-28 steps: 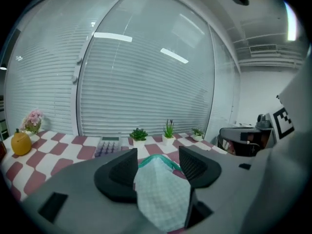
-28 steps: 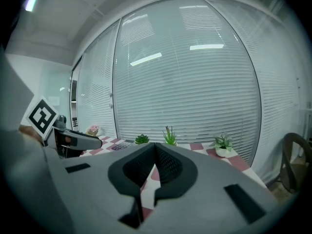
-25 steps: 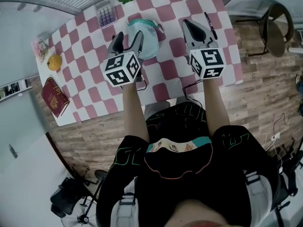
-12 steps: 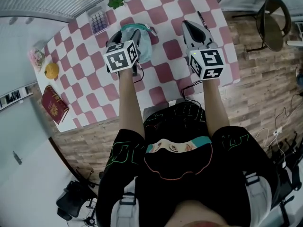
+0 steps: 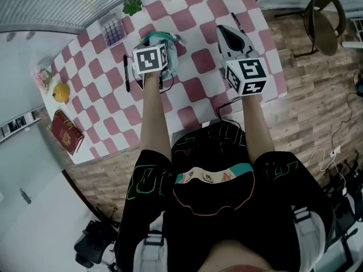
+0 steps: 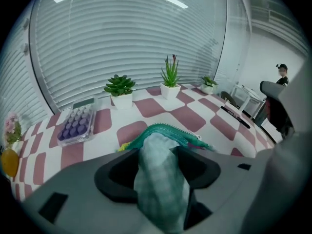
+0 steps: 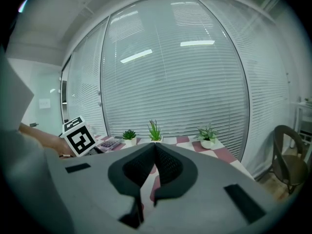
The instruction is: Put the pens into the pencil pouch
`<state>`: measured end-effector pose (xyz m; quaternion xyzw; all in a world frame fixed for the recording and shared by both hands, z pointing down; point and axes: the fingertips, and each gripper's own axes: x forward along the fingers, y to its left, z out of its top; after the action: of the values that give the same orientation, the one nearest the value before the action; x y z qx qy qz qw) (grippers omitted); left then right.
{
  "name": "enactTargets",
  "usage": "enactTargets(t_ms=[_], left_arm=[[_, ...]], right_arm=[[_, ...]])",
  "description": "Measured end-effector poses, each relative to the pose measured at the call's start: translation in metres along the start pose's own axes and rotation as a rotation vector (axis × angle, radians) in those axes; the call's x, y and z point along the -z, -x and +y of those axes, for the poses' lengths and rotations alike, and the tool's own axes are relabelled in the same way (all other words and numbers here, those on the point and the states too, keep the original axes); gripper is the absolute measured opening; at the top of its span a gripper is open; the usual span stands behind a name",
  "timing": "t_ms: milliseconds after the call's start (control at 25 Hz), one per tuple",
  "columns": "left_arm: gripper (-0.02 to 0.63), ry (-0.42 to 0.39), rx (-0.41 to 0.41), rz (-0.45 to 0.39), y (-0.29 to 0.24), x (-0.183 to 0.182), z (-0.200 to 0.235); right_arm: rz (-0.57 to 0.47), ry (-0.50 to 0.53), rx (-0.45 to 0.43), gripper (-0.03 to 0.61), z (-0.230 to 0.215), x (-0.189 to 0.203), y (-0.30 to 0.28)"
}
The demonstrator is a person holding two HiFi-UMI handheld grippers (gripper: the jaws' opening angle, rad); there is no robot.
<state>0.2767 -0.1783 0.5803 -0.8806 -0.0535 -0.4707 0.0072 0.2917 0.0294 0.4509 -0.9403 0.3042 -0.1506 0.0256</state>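
Observation:
The teal pencil pouch [image 5: 173, 55] lies on the checked table [image 5: 195, 86], zip side up. My left gripper [image 5: 157, 43] points steeply down onto it. In the left gripper view the pouch's fabric [image 6: 161, 184] bulges up between the jaws of the left gripper [image 6: 161, 147], which are closing around it. One black pen [image 5: 126, 72] lies on the table just left of that gripper. A second black pen [image 5: 237, 22] [image 6: 235, 116] lies far right. My right gripper [image 5: 221, 30] [image 7: 155, 146] hovers right of the pouch, shut and holding nothing.
A purple calculator [image 5: 112, 30] [image 6: 77, 126] and small potted plants [image 5: 132, 6] [image 6: 169, 84] stand along the table's far edge. A red book [image 5: 67, 132] and an orange ball [image 5: 60, 91] sit at the left end. A chair [image 5: 323, 21] stands off to the right.
My left gripper has gone forward and down onto the pouch, uncovering the black pen at its left. The right gripper has barely moved.

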Motion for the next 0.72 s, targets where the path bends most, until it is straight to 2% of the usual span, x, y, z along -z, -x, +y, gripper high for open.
enactTargets(t_ms=[160,240,280,400,560,720], left_arm=[[0.215,-0.033,-0.007,0.008,-0.008,0.001,-0.001],[0.109,-0.048,-0.007,0.009,-0.007,0.000,-0.001],[0.078,-0.052,-0.004,0.008,-0.007,0.001,-0.001],[0.030,-0.053,0.012,-0.009,-0.003,0.000,-0.002],[0.020,-0.031,0.028,-0.109,0.015,-0.011,0.001],[0.018,0.021,0.020,-0.279,0.049,-0.034,0.009]], right_arm=[[-0.002,-0.006,0.008,0.003,-0.003,-0.001,0.001],[-0.004,-0.005,0.005,0.003,-0.001,-0.003,0.001],[-0.004,-0.003,0.002,0.003,0.000,-0.003,0.001],[-0.006,0.003,-0.006,0.003,0.004,-0.006,0.001],[-0.011,0.008,-0.011,0.003,0.006,-0.011,0.000],[-0.018,0.015,-0.023,0.003,0.012,-0.017,-0.001]])
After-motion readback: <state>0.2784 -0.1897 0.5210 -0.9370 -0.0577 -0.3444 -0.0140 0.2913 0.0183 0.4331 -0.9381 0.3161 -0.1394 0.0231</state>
